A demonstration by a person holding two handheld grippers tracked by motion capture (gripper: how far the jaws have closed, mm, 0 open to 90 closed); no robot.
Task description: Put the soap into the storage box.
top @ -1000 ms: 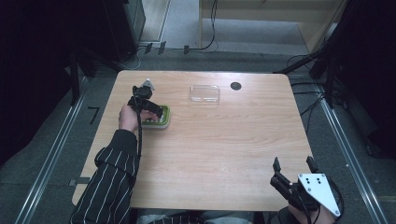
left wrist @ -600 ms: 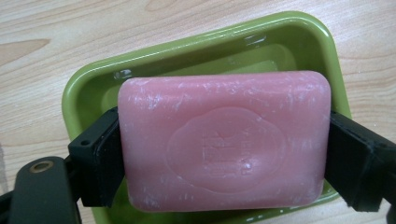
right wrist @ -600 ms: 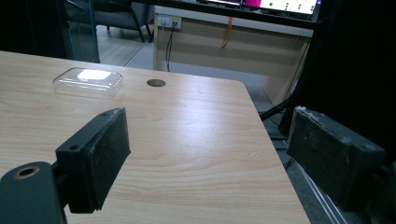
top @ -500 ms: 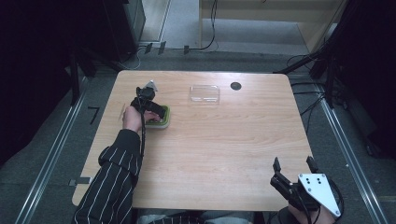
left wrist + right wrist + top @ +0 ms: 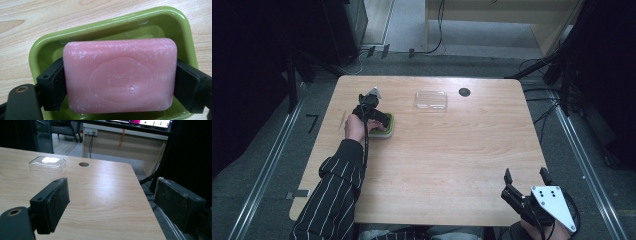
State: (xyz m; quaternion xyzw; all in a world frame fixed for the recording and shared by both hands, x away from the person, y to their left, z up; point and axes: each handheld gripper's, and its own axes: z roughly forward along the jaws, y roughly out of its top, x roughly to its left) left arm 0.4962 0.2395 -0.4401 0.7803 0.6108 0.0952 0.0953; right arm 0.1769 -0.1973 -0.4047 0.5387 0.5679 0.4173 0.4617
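Two hand-held grippers are at a light wooden desk (image 5: 447, 160) seen from above. The left hand-held gripper (image 5: 379, 120), held by a hand coming out of a striped sleeve (image 5: 329, 195), reaches over a green soap dish (image 5: 110, 25) near the far left part of the desk. In the left gripper view, its two black jaws are clamped on the short ends of a pink bar of soap (image 5: 120, 75), which sits within the dish's rim; whether the bar touches the dish bottom cannot be told. The right hand-held gripper (image 5: 526, 176) is at the desk's near right corner, its jaws spread wide apart with nothing between them. A clear plastic lid (image 5: 430, 100) lies toward the far edge, with a small dark round hole (image 5: 464, 92) just beside it.
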